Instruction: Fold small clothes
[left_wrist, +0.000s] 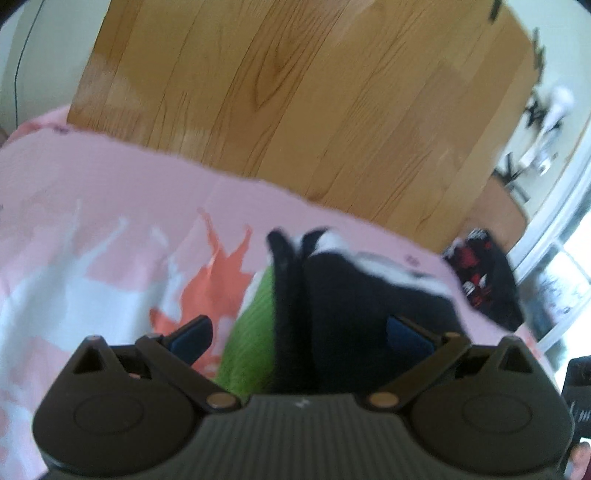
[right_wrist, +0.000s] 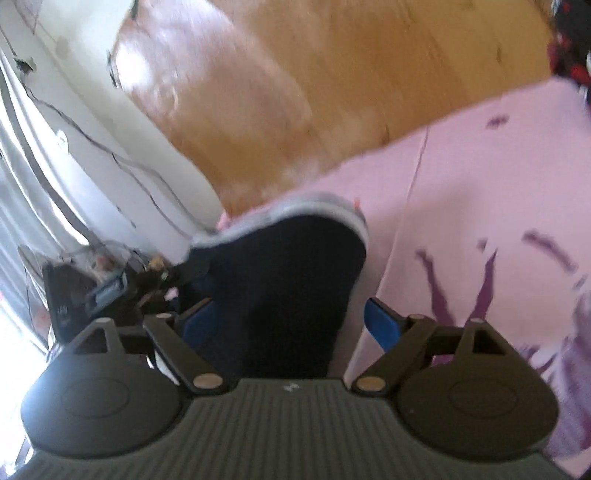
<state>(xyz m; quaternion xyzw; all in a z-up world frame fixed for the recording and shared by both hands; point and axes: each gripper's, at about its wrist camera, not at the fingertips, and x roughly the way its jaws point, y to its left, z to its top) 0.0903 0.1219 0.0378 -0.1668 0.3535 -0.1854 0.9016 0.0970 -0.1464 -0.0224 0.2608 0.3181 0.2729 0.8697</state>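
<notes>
Dark navy sock with grey-white cuff (right_wrist: 280, 280) lies on the pink patterned sheet (right_wrist: 480, 184), between the right gripper's (right_wrist: 291, 321) spread jaws; left gripper (left_wrist: 299, 332) likewise gapes.

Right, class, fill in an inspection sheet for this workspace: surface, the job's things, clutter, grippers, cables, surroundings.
Surface: pink patterned cloth spread over a wooden floor.
Job's things: black garment with white trim in front of the left gripper, green garment beside it; dark garment with grey trim between the right gripper's jaws.
Clutter: black and red patterned item at the cloth's edge.
Grippers: left gripper open; right gripper open, pads clear of the fabric.
Cables: thin dark cable along the white wall.
Surroundings: window, blurred.
</notes>
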